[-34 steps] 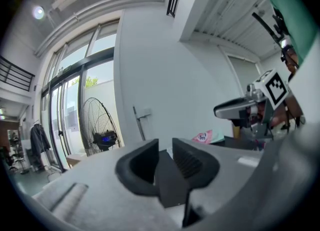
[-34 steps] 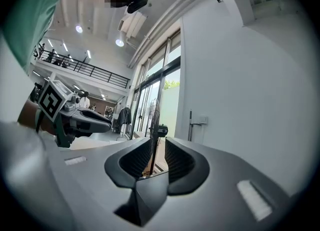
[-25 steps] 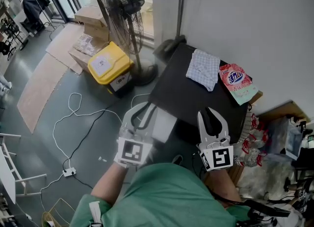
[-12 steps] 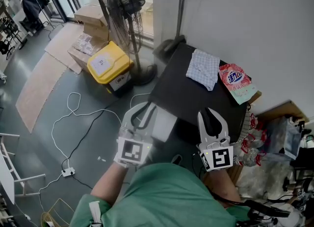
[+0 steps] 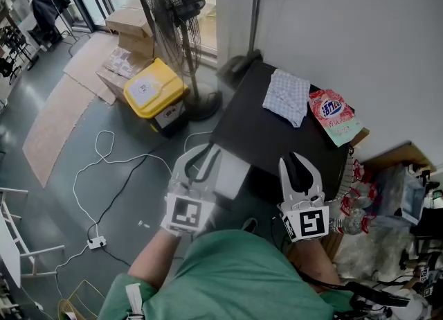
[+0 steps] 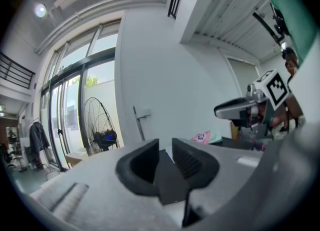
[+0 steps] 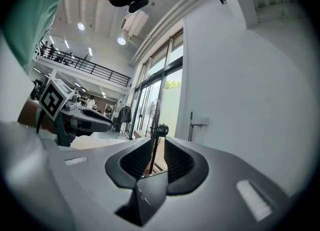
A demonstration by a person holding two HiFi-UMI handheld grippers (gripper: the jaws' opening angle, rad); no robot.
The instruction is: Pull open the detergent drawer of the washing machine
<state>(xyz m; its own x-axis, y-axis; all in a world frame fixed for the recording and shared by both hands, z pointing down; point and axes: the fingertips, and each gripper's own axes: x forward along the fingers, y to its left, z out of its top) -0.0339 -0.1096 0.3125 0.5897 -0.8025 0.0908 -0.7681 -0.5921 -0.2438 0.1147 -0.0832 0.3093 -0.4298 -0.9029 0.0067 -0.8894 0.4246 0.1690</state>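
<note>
The washing machine (image 5: 270, 138) has a black top and stands against the white wall. A white box-shaped part (image 5: 232, 176), seemingly the detergent drawer, juts out from its front edge between my two grippers. My left gripper (image 5: 206, 152) hovers just left of this part, pointing level. Its jaws (image 6: 165, 150) stand a narrow gap apart with nothing between them. My right gripper (image 5: 296, 163) is held over the machine's front right. It is open, its jaws (image 7: 159, 147) have just been closing, and nothing is between them.
A checked cloth (image 5: 287, 97) and a pink detergent bag (image 5: 334, 116) lie on the machine's top. A standing fan (image 5: 173, 14) and a yellow bin (image 5: 154, 90) are to the left. A white cable (image 5: 104, 166) runs to a power strip (image 5: 97, 242). Clutter fills the right (image 5: 387, 201).
The right gripper's jaws look slightly narrower than a second ago. Both hands stay where they were.
</note>
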